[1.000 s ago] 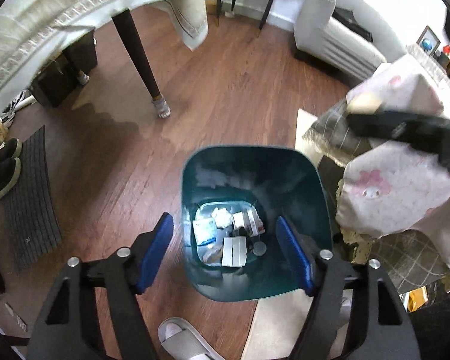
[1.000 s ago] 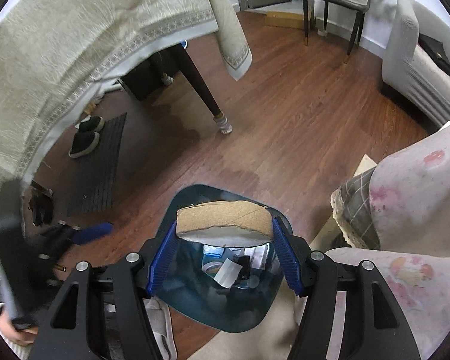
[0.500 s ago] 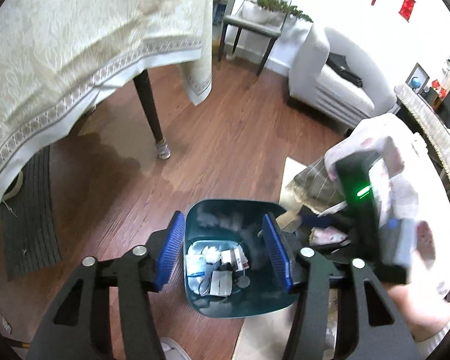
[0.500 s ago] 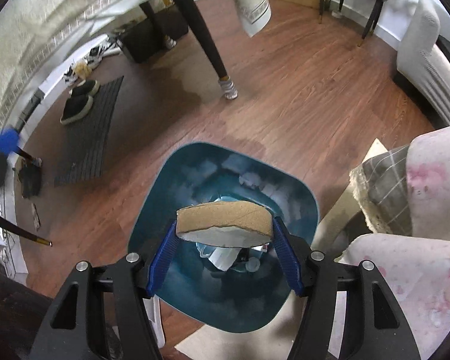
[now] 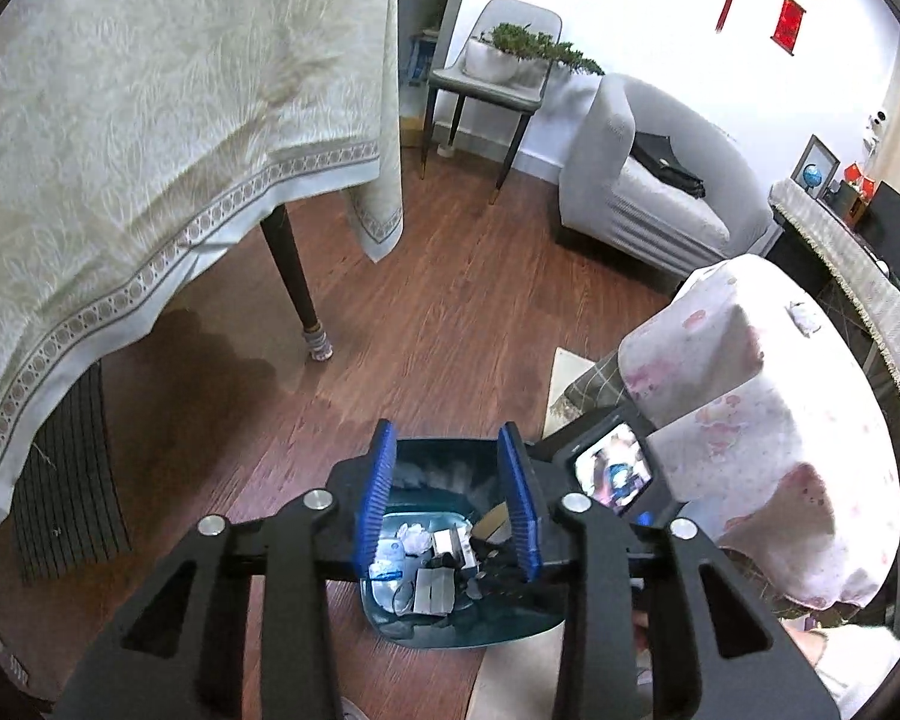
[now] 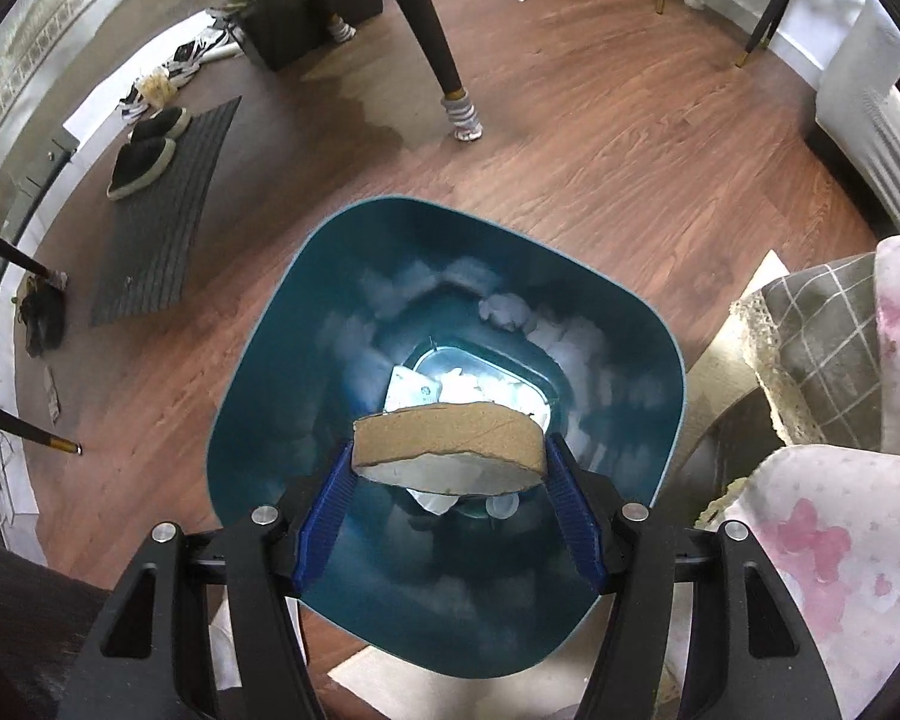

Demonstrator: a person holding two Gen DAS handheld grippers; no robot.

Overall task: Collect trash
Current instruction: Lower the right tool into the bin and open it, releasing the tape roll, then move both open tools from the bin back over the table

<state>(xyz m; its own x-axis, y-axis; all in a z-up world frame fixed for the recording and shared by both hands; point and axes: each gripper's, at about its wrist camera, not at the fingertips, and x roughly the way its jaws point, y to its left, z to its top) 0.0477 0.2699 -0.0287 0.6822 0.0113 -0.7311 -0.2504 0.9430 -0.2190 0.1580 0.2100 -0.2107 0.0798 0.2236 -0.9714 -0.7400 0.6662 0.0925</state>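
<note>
- Teal waste bin point(image 6: 282, 360) on the wooden floor point(image 6: 630, 138), mouth wide and directly under the right gripper point(image 6: 448, 483); paper scraps and small packets point(image 6: 414, 387) already at its bottom.
- Right gripper pinching a torn cardboard piece point(image 6: 450, 438) across its width, brown face up, pale underside showing, held level above the middle of the bin opening.
- Judged step: letting the cardboard go into the bin. Best done by spreading the fingers fully while centred over the mouth, since the piece is broad and light and could tip or glide toward the near rim; worth lowering a little first so that it drops flat and clears the walls.
- Left gripper point(image 5: 448, 507) empty, fingers parted with a moderate gap, hanging above the same bin and well clear of the drop path; better kept aside.
- Around: dining table with a cream patterned tablecloth point(image 5: 150, 120) and dark legs, one foot in a sock-like cover point(image 6: 462, 117); grey floor mat point(image 6: 168, 204) with dark slippers point(image 6: 144, 159) at its edge; white sofa point(image 5: 648, 180); chair carrying a planter point(image 5: 510, 57); pink-printed fabric point(image 6: 840, 540) just beside the bin.
</note>
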